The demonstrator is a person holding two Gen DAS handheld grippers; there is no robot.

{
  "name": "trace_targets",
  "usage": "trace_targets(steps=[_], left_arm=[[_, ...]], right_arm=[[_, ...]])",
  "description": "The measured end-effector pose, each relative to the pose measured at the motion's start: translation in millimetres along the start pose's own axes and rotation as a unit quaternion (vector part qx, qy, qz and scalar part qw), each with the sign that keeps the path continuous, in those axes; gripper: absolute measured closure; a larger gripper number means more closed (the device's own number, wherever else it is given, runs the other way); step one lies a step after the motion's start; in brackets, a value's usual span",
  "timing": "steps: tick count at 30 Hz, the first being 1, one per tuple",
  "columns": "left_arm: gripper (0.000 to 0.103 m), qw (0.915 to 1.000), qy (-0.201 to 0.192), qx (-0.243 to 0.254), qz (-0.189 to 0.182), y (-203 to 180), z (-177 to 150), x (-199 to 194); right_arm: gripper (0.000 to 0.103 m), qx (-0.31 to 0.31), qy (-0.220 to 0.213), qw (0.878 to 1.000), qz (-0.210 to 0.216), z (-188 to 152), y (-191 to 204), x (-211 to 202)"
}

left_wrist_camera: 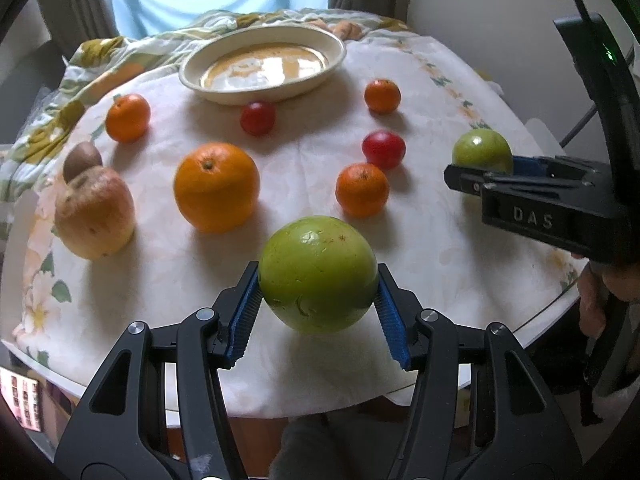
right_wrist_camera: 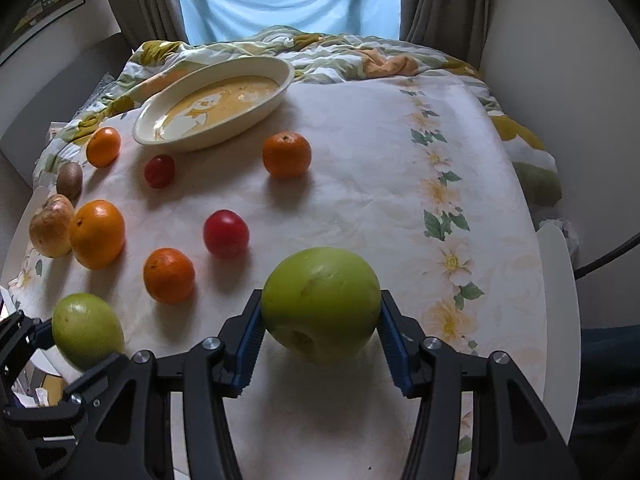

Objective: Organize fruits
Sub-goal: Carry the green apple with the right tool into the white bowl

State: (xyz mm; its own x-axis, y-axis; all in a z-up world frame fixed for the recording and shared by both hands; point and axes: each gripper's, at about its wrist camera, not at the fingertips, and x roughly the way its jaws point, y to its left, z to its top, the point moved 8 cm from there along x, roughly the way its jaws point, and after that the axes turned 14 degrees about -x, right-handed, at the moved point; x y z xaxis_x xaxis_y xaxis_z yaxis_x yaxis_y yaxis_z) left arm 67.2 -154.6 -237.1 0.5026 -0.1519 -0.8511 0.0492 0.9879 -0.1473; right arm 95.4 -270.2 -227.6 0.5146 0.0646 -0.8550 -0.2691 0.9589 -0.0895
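My left gripper (left_wrist_camera: 318, 269) is shut on a green apple (left_wrist_camera: 318, 280) at the near edge of the table, blue pads pressed to both its sides. The right gripper (right_wrist_camera: 322, 295) grips a second green apple (right_wrist_camera: 322, 312) the same way, near the front of the cloth. Each wrist view shows the other gripper at its side with its own apple: the right one (left_wrist_camera: 480, 176) at right, the left one (right_wrist_camera: 68, 344) at lower left. An empty cream oval dish (left_wrist_camera: 192, 76) stands at the back of the table.
On the floral tablecloth (right_wrist_camera: 400, 160) lie a large orange (left_wrist_camera: 216, 186), three mandarins (left_wrist_camera: 128, 117) (left_wrist_camera: 382, 96) (left_wrist_camera: 362, 189), two small red fruits (left_wrist_camera: 258, 117) (left_wrist_camera: 383, 149), a yellow-red apple (left_wrist_camera: 94, 216) and a kiwi (left_wrist_camera: 82, 160). Bunched cloth lies behind the dish.
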Motion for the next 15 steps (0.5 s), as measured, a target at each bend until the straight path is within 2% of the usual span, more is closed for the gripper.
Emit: trace_targets(steps=[8, 15], left_arm=[[0.042, 0.9992, -0.037, -0.005, -0.011, 5.9, 38.0, -26.7], [0.042, 0.9975, -0.066, -0.007, -0.026, 23.4, 94.6, -39.7]], right_arm=[[0.053, -0.016, -0.024, 1.000, -0.007, 28.9, 2.3, -29.3], [0.053, -0.011, -0.053, 0.998, -0.018, 75.4, 8.5, -48.2]])
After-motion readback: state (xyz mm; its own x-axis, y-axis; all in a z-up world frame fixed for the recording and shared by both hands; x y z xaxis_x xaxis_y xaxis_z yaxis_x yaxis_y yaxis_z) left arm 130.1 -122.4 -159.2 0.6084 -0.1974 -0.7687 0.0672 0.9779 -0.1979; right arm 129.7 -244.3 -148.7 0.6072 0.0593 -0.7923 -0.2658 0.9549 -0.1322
